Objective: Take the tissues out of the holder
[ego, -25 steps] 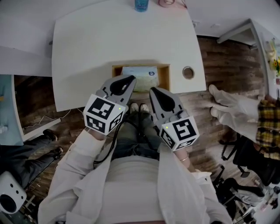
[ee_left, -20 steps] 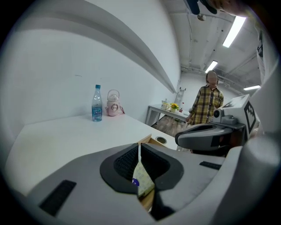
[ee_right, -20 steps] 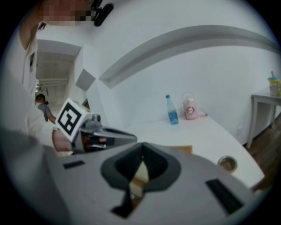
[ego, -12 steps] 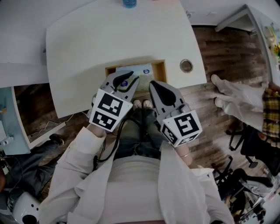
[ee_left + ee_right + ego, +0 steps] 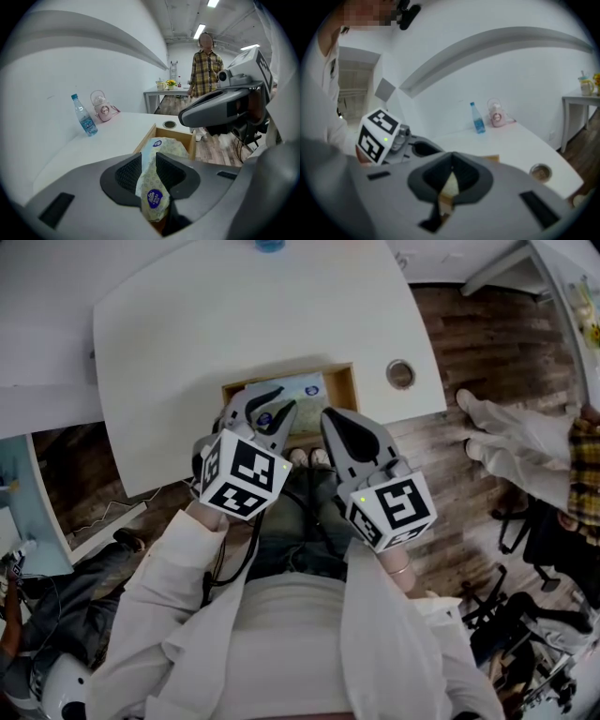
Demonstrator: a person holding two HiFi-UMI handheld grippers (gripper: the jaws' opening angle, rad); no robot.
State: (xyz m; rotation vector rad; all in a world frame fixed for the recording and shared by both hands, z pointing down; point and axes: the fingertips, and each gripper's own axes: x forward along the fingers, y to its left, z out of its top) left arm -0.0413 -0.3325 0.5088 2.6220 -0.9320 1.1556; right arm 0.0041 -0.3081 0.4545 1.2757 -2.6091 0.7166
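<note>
Since the tissue pack (image 5: 161, 150) is a soft, film-wrapped pillow, pale yellow with a fine print and round purple labels, it should be light and crumple easily. A pinch across its near end looks like the sensible hold, though the glossy film may slip. Its far end lies in the wooden holder (image 5: 349, 390), a square-edged open box at the near edge of the smooth white table (image 5: 234, 315). The left gripper (image 5: 269, 412) presses its ribbed dark pads into both sides of the pack's near end, creasing it. The right gripper (image 5: 339, 424), just to the right, has its jaws brought together on nothing. A clear blue water bottle (image 5: 84, 116) stands at the table's far side.
</note>
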